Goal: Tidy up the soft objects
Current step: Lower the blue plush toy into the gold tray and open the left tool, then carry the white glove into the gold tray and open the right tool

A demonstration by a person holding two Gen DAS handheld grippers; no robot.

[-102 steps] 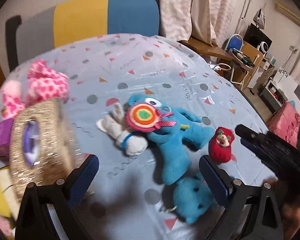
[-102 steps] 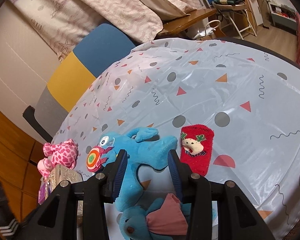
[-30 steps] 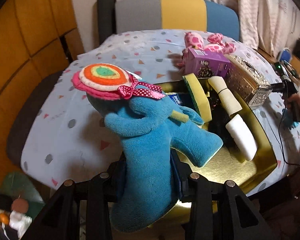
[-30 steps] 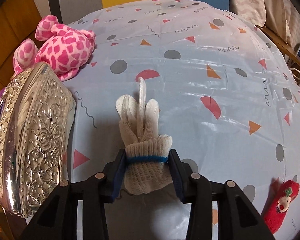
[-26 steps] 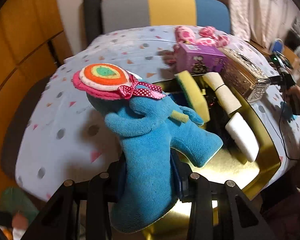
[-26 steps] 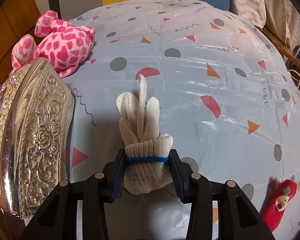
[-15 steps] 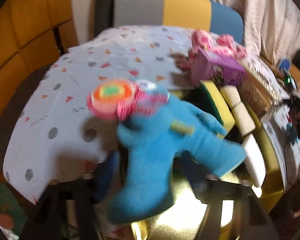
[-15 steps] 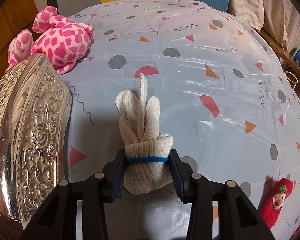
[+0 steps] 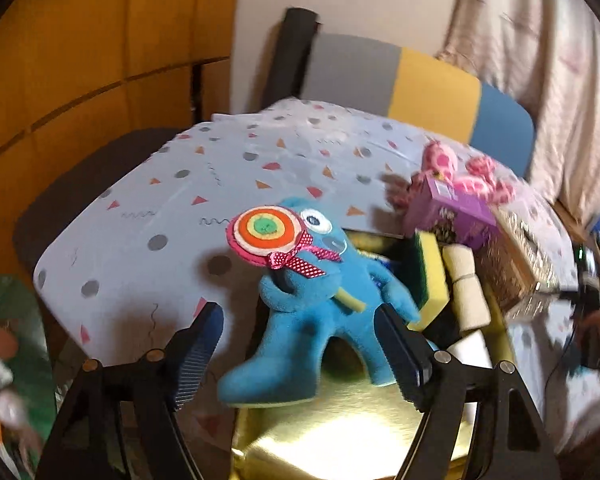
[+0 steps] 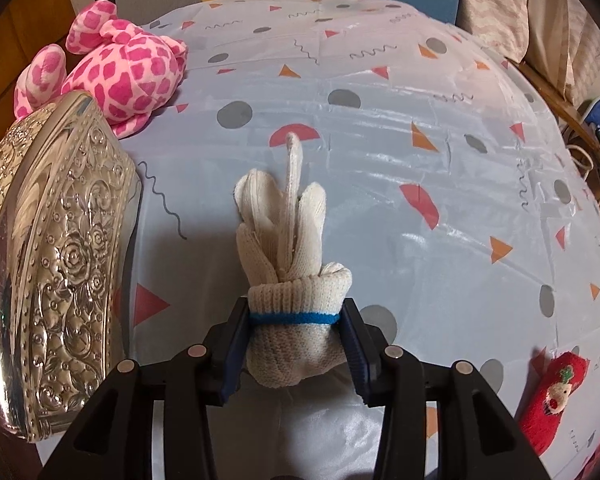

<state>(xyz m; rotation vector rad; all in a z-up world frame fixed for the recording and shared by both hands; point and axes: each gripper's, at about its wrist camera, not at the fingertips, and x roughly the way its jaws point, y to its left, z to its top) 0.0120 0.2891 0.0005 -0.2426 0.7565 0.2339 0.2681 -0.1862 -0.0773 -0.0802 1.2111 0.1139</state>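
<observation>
At the centre of the left wrist view, the blue plush toy [image 9: 320, 312] lies over the near edge of a gold tray [image 9: 340, 436], its round striped lollipop [image 9: 266, 232] up toward the middle of the frame. The left hand-held gripper [image 9: 300, 356] is released: its 2 fingers stand wide apart on either side of the toy's legs, and the blur leaves it unclear whether either one touches the plush. A yellow sponge [image 9: 432, 276] and a cream roll [image 9: 466, 292] stand in the tray to the right, with a purple box [image 9: 452, 216] behind them.

Low in the middle of the right wrist view, the right hand-held gripper [image 10: 296, 344] is clenched on a rolled pair of cream knit gloves [image 10: 294, 280] at the blue-banded cuff, above the patterned tabletop [image 10: 440, 152]. A pink spotted plush [image 10: 124, 68] sits at the upper left, touching an embossed silver box [image 10: 52, 264]. A small red sock [image 10: 556, 396] lies at the lower right.
</observation>
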